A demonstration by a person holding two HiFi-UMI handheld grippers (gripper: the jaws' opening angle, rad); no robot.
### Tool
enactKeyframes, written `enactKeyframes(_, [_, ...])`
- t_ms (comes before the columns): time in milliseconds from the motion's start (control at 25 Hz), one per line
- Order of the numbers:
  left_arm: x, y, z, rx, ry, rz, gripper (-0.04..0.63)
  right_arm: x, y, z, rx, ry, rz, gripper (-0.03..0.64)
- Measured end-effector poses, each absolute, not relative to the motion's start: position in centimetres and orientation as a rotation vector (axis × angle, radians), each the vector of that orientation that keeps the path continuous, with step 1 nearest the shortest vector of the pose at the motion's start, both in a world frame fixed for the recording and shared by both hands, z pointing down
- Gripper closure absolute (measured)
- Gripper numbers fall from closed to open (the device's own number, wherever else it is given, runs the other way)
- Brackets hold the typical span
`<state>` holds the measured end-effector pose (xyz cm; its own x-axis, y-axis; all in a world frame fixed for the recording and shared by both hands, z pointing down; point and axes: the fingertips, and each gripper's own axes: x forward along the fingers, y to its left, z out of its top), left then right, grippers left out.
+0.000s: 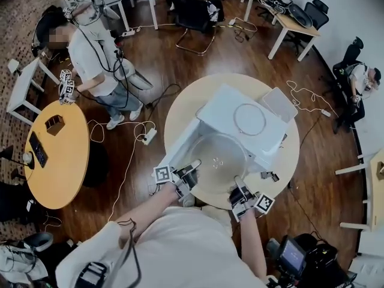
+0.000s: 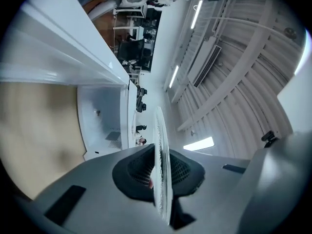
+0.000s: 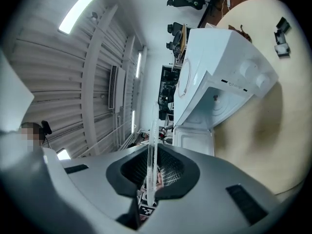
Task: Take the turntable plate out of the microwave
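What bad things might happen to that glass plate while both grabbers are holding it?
1. The left gripper and right gripper each pinch only the thin rim of the glass plate. Smooth glass might slip out and break on the table.
2. The microwave's open door is close beside the left gripper, so the plate might bump it when moved.

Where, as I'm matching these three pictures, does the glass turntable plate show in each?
Head view: glass turntable plate at centre, held between left tool and right tool, before the open microwave.
Left gripper view: plate edge-on at lower centre, clamped in that tool's jaws.
Right gripper view: plate edge-on at lower centre, clamped likewise.
Shared landmark: white microwave, at left and upper right in the gripper views.
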<state>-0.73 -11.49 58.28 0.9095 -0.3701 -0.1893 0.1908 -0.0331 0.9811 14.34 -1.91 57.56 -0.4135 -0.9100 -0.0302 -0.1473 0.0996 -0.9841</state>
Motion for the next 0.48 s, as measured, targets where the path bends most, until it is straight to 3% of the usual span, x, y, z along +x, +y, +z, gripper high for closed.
enactKeyframes(480, [0.6, -10.1, 59.6, 1.615, -0.058, -0.257, 0.563, 15.7, -0.6, 59.0, -1.065, 1.637, -1.373, 0.581])
